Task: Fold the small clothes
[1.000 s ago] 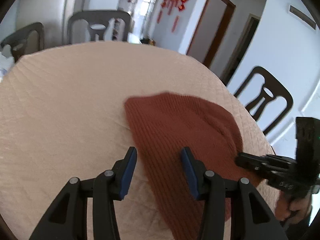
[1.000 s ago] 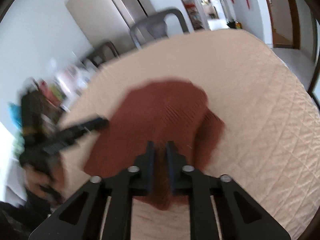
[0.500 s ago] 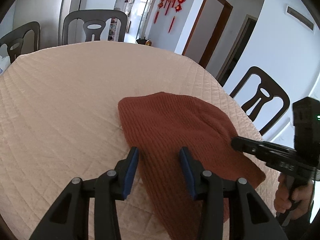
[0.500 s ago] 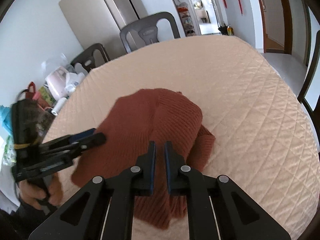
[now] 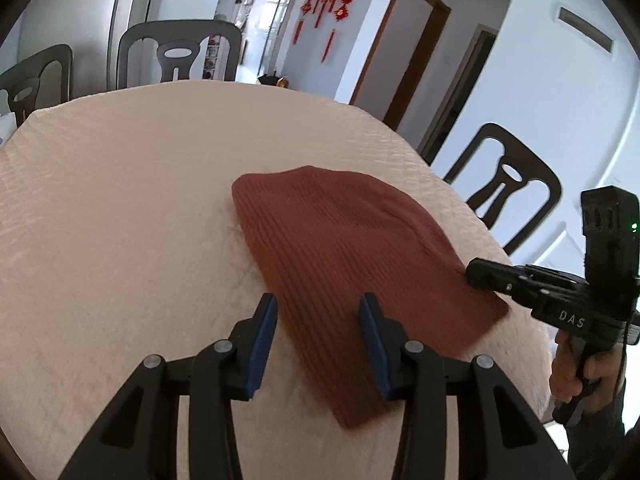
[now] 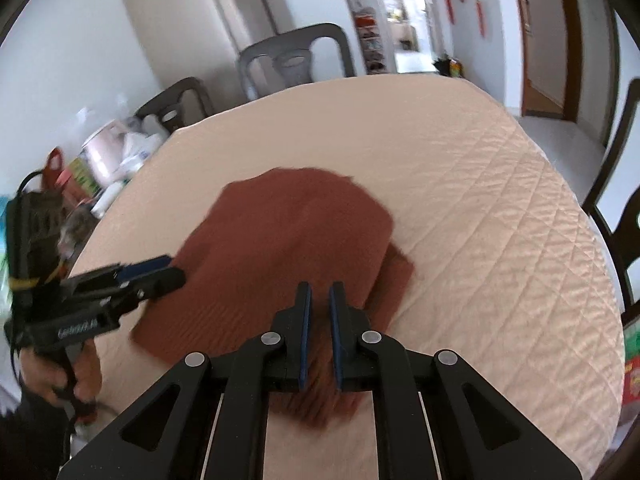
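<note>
A rust-red knit garment (image 5: 340, 248) lies flat on the beige quilted tablecloth (image 5: 120, 220). In the right wrist view a lower layer of the garment (image 6: 288, 240) sticks out along its right side. My left gripper (image 5: 318, 314) hovers open over the garment's near edge, nothing between its blue pads (image 5: 266, 320). My right gripper (image 6: 320, 304) is shut to a thin slit above the near end of the garment, with no cloth visibly pinched. From the left wrist view the right gripper (image 5: 476, 274) reaches to the garment's right edge. The left gripper (image 6: 168, 272) sits by its left edge.
Dark chairs (image 5: 172, 56) stand around the round table, one at the right (image 5: 504, 184). Jars and bottles (image 6: 108, 152) crowd the table's far left side. A colourful box (image 6: 632, 360) sits off the right edge. A hand (image 5: 576, 372) holds the right gripper's handle.
Both grippers have drawn back a little from the garment, and the right one has lifted slightly off its edge. The garment lies as before.
</note>
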`<state>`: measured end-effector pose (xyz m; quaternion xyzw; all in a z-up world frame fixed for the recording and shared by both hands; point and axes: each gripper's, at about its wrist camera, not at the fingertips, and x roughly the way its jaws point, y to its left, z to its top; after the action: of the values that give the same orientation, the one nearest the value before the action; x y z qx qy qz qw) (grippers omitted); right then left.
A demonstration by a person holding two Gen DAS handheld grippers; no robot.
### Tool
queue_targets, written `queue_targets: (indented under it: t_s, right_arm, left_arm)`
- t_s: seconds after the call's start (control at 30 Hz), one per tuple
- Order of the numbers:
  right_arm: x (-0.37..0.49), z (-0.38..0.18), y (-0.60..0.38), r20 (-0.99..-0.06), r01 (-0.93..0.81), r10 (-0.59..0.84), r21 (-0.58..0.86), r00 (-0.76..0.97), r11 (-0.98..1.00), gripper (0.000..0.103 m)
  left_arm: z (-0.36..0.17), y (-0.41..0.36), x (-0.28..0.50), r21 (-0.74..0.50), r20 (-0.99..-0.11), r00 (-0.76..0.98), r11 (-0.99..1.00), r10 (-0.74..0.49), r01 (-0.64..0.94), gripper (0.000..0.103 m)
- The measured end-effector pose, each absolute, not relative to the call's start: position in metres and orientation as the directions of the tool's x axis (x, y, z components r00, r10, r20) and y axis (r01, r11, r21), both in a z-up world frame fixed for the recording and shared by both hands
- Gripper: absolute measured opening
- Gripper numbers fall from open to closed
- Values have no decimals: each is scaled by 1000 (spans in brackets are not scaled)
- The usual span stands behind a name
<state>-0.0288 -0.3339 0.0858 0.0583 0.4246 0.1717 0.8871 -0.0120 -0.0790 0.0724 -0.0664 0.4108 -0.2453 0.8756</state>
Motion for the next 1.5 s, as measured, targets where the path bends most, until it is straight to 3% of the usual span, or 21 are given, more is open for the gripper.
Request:
queue_targets:
  t_s: [0.13,0.3,0.6,0.8,1.03,1.13,1.2,1.23,1.27,1.4,1.5]
  right_arm:
    - [-40,70,-332,-773,-260,309,192,555,946,9]
    - [-36,61,-349,-765,-204,319,246,559,947,21]
    - [-36,90,-340,-713,-216,300,209,634,954,21]
    - [-14,65,-330,-758,-194,256,173,600,966,16]
    - [-12,65,-339,-751,-181,295,232,591,956,16]
    - [-11,65,-344,-740,-164,321,279,591,946,21]
    - [-7,61,-347,-748,-130,305,285,589,950,37]
    - [-5,58,-353,-755,-94,289,291,588,952,52]
    - [-4,56,-356,-752,-79,300,315,587,946,57]
    - [1,43,-371,-729,-54,398,447,557,893,60]
    - [4,43,-373,-723,-60,414,461,554,886,60]
  left_arm:
    - [63,-83,-24,-317,-711,504,863,-490,393,45]
    - [48,-93,-17,-335,-728,484,868,-485,366,47]
    - [69,-81,-8,-321,-697,545,882,-466,345,46]
    - [57,-91,17,-342,-716,529,890,-455,302,46]
    - [53,-86,20,-369,-708,527,883,-469,290,48]
    - [49,-81,22,-409,-703,519,873,-487,265,50]
    - [47,-81,21,-412,-703,519,874,-486,259,51]
    - [47,-81,20,-411,-702,522,874,-485,260,51]
    - [47,-82,20,-410,-701,524,874,-484,260,51]
    - [42,-82,21,-423,-698,523,871,-490,251,56]
    - [39,-84,23,-433,-696,520,867,-495,246,58]
